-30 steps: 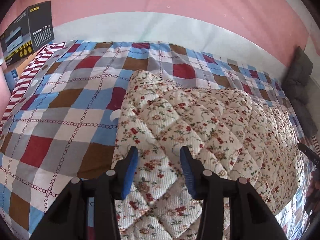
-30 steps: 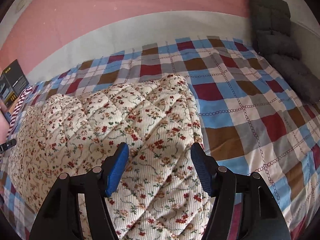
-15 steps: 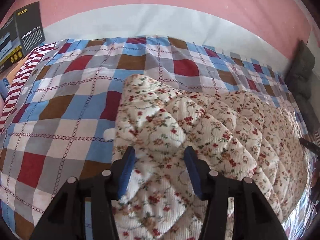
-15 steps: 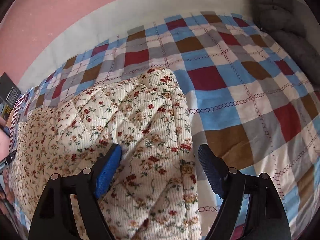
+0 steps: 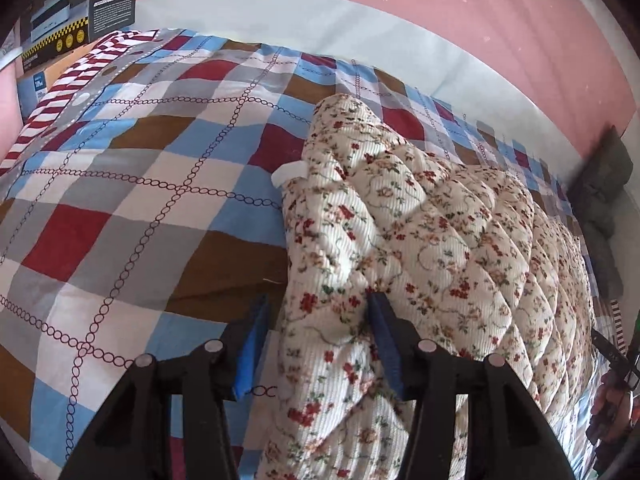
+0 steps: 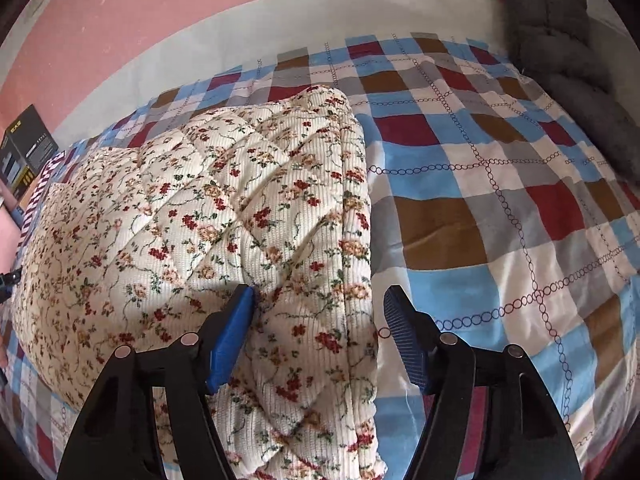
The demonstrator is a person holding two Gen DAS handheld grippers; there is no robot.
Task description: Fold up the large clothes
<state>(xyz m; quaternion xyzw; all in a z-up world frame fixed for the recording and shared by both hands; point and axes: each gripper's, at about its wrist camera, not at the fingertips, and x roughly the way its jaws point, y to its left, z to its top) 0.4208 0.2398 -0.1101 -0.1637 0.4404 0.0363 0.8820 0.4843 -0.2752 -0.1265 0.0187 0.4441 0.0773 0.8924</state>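
Note:
A cream quilted garment with a red flower print [image 5: 440, 240] lies folded in a thick stack on the checked bedsheet [image 5: 132, 208]. My left gripper [image 5: 318, 340] straddles its left edge. The right pad touches the fabric and the left pad hangs over bare sheet, so it is open. In the right wrist view the same garment [image 6: 180, 200] fills the left half. My right gripper [image 6: 320, 332] straddles its right edge with its jaws closing. The left pad rests against the quilt and the right pad stands clear of it.
A black box [image 5: 80, 12] and a red-and-white striped cloth [image 5: 68, 84] lie at the bed's far left corner. Grey cushions [image 6: 560, 60] are piled at the far right. A pink wall [image 6: 160, 20] runs behind the bed. A hand [image 5: 612, 396] shows at the left wrist view's right edge.
Both grippers have sunk closer to the garment and shifted outward, each now straddling a side edge. Both pairs of jaws stand wider than a second ago.

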